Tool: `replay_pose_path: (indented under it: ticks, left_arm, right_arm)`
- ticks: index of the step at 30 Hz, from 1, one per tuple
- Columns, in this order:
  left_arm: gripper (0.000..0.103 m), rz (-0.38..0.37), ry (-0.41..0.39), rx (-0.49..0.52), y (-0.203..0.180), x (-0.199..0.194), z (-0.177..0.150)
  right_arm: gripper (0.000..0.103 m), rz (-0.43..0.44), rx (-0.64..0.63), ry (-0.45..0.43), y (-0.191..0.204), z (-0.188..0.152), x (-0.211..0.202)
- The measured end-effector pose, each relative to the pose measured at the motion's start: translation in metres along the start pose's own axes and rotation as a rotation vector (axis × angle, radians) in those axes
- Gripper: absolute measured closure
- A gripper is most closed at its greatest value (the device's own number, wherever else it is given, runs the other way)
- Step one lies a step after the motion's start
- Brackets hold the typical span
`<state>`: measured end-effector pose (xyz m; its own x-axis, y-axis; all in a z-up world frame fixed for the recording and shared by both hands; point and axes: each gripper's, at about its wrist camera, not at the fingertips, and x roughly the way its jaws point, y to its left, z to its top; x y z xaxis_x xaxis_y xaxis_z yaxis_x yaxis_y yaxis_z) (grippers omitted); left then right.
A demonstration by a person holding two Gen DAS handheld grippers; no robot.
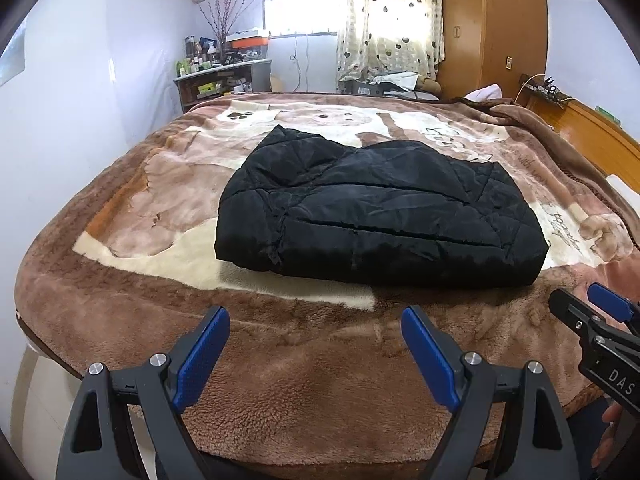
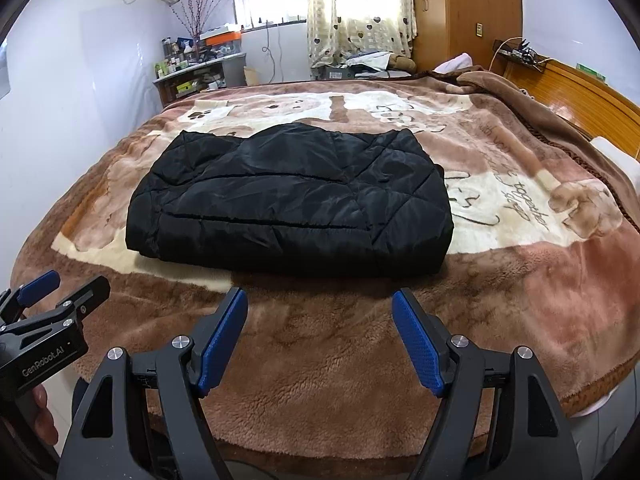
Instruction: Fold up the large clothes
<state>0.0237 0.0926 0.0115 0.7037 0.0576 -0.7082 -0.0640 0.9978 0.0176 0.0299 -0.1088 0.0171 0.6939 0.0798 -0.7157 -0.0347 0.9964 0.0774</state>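
Left wrist view shows the black jacket (image 1: 376, 208) folded on the bed (image 1: 320, 360), just ahead of my jaws — both pairs wide apart, holding nothing. Folding looks done — next I might press it flat.

We read "GenRobot.AI" in white letters on the black body of the left gripper (image 2: 44, 320), seen from the right wrist. From the left wrist, the right gripper (image 1: 600, 320) shows the white letters "DAS" on its black body, cut off at the frame edge. The blanket (image 2: 520, 280) carries dark cursive script along its right side; there we make out the word "together", and the rest is too warped to read.
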Motion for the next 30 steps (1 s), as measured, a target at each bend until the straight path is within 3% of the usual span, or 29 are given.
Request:
replay_pose_path:
  ticks: [30]
  left_arm:
    - [0.015,0.007,-0.012,-0.019,-0.0047,-0.008,-0.0008]
  right_arm:
    - [0.028,0.007,0.003,0.002,0.0016,-0.0001,-0.0027]
